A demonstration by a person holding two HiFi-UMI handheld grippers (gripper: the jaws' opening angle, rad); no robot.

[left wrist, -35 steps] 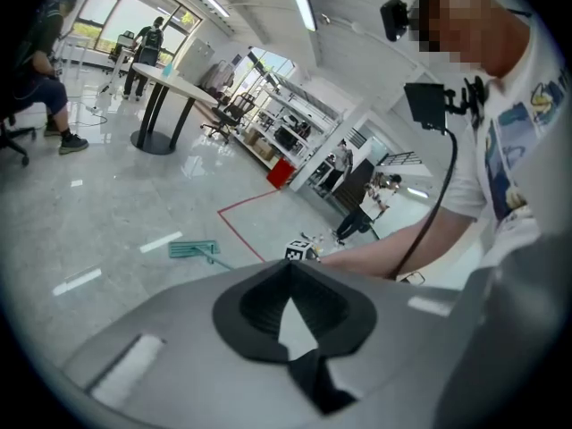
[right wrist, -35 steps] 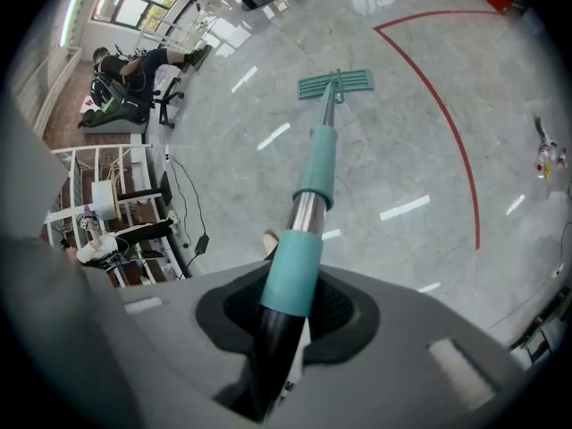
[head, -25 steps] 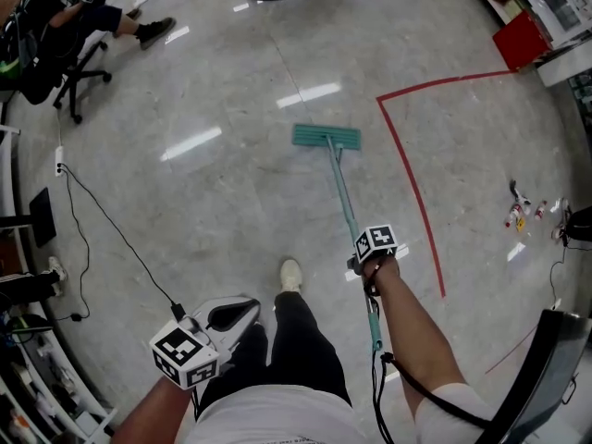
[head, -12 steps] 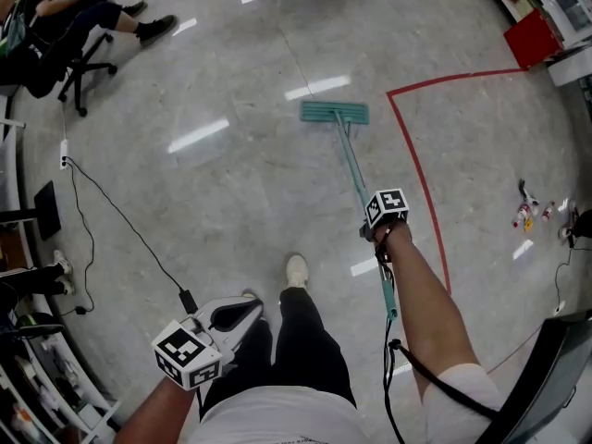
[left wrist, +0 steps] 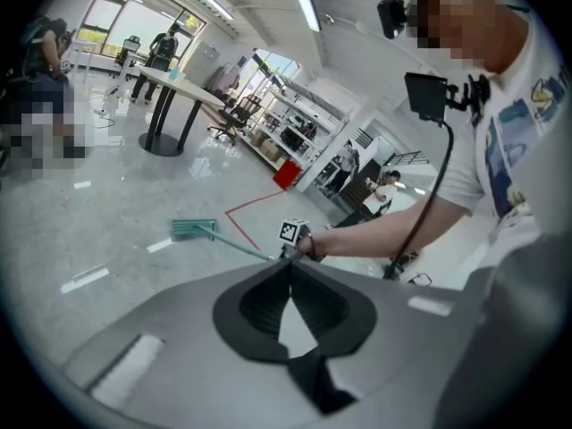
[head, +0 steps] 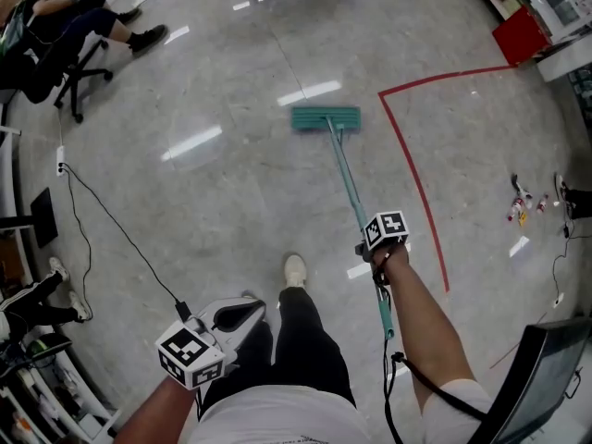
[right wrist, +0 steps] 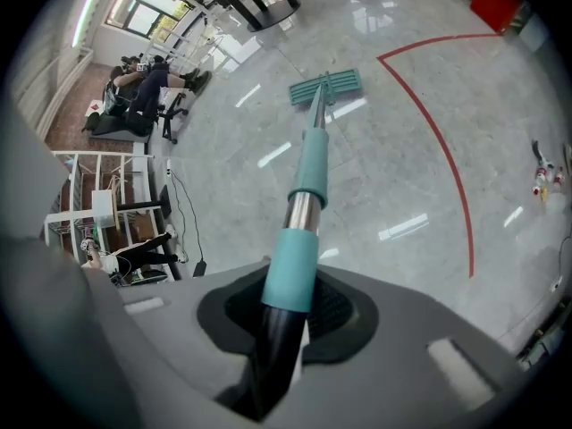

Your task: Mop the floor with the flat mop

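Note:
The flat mop's teal head [head: 326,117] lies flat on the grey floor ahead of me. Its teal handle [head: 350,197] slopes back to my right gripper [head: 372,253], which is shut on the handle's upper part. In the right gripper view the handle [right wrist: 306,186] passes between the pads of the right gripper [right wrist: 286,315] and runs out to the mop head [right wrist: 326,88]. My left gripper [head: 255,309] hangs low by my left leg, its tips together with nothing held. The left gripper view shows the left gripper [left wrist: 288,271] pointing toward the mop head [left wrist: 194,229].
A red tape line [head: 412,174] bends across the floor right of the mop. A red box [head: 521,37] stands far right. A seated person on an office chair [head: 65,26] is at far left, with a black cable [head: 111,229] trailing. Small bottles [head: 518,206] lie at right.
The mop head slid away from me with my right hand, then came a little back. The left gripper stayed by my leg.

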